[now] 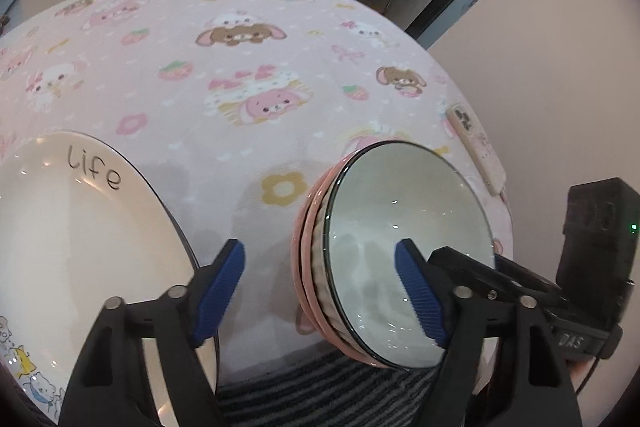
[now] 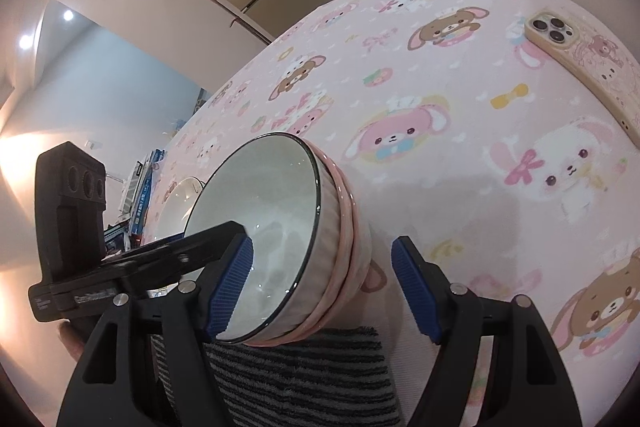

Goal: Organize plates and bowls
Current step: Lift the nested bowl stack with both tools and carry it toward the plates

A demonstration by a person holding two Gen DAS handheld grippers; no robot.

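Both ribbed-padded grippers, left (image 1: 320,291) and right (image 2: 322,287), gape wide around glossy round stacked bowls (image 1: 400,251).

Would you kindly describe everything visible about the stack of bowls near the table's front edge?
The stack of bowls has a pale, glossy top bowl with a thin dark rim and ribbed whitish outer wall, nested in two pink bowls. All look ceramic and empty. It stands on the pink cartoon tablecloth beside a striped towel. Whether any gripper pad touches it is unclear.
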